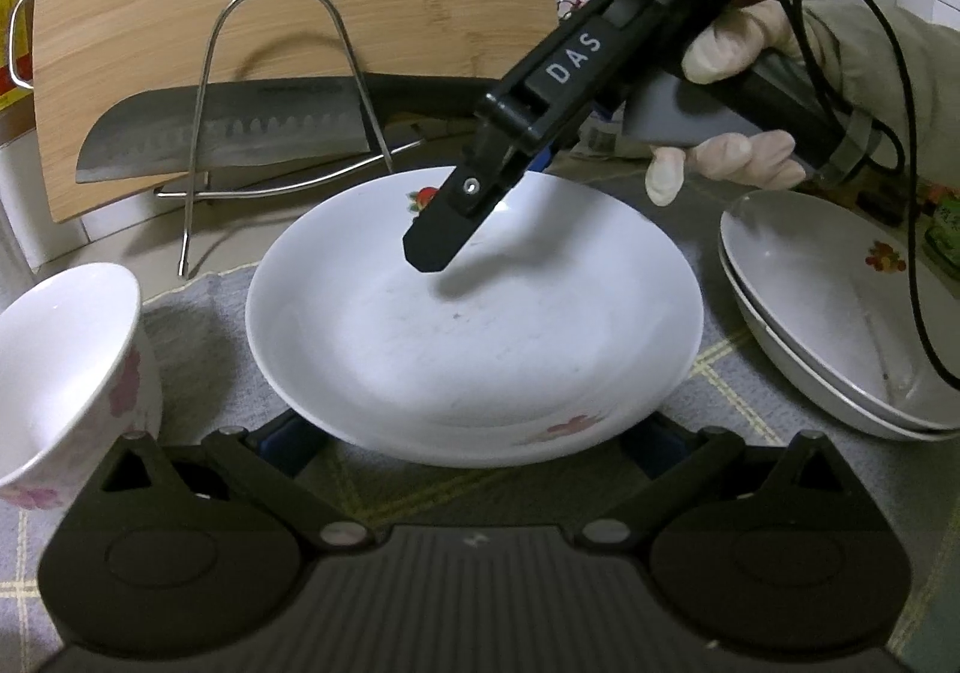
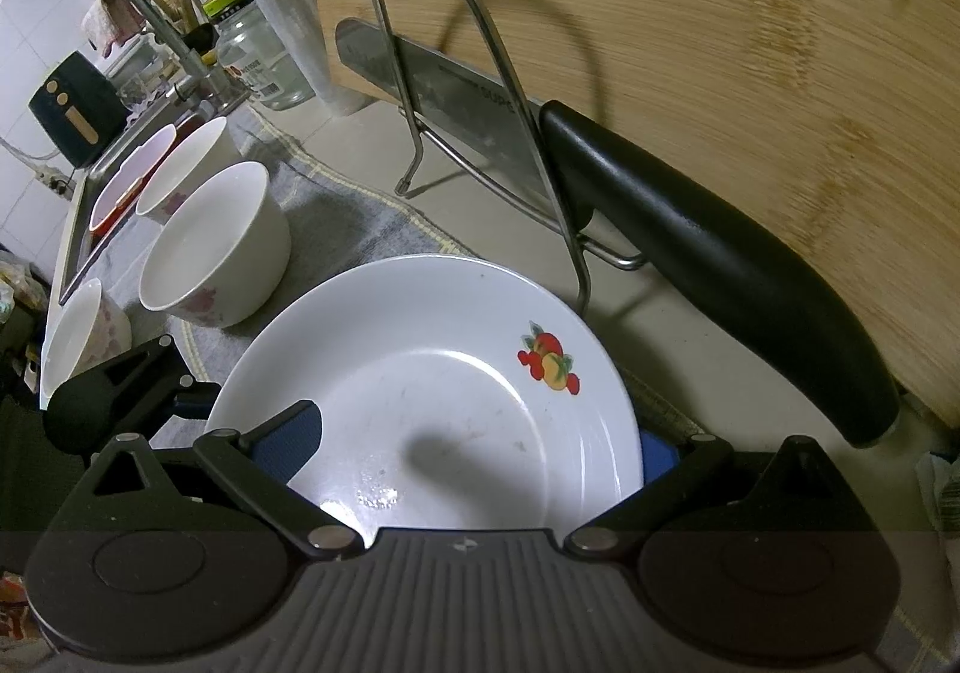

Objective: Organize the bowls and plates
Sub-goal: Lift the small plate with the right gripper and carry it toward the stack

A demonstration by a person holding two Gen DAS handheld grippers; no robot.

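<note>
A white plate (image 1: 474,325) with a fruit decal sits in the middle of the grey mat. In the left wrist view my right gripper (image 1: 438,247) reaches over the plate's far rim, one black finger (image 1: 447,229) lying above its inside. In the right wrist view the same plate (image 2: 432,397) fills the space between the two blue pads (image 2: 288,439), one pad over the plate and the other behind its rim. My left gripper (image 1: 474,445) is wide open with the plate's near rim between its fingers. Two stacked plates (image 1: 840,325) sit at the right. A white floral bowl (image 1: 66,373) stands at the left.
A bamboo cutting board (image 1: 288,6) leans at the back with a knife (image 1: 222,132) in a wire rack (image 1: 270,90). In the right wrist view, more white bowls (image 2: 216,247) line the mat toward the sink (image 2: 108,193); the knife handle (image 2: 720,271) lies close by.
</note>
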